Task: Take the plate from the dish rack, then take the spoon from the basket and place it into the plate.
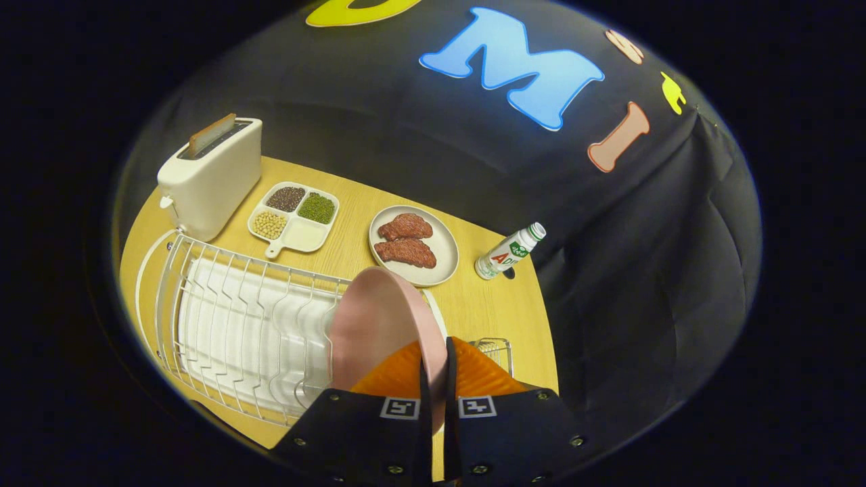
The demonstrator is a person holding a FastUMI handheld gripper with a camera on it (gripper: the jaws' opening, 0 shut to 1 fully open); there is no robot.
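The gripper [433, 368] pinches the rim of the round pink plate [375, 331] between both fingers (plate on edge), beside the white wire dish rack [237, 325] on the wooden table [487, 304].

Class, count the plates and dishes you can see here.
3: pink plate clamped in the claw over the dish rack; meat plate beyond; divided dish beside the toaster.

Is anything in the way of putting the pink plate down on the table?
Nothing visible blocks it. The gripper is shut on the plate, held above the rack. Bare table lies just ahead, short of the meat plate and bottle.
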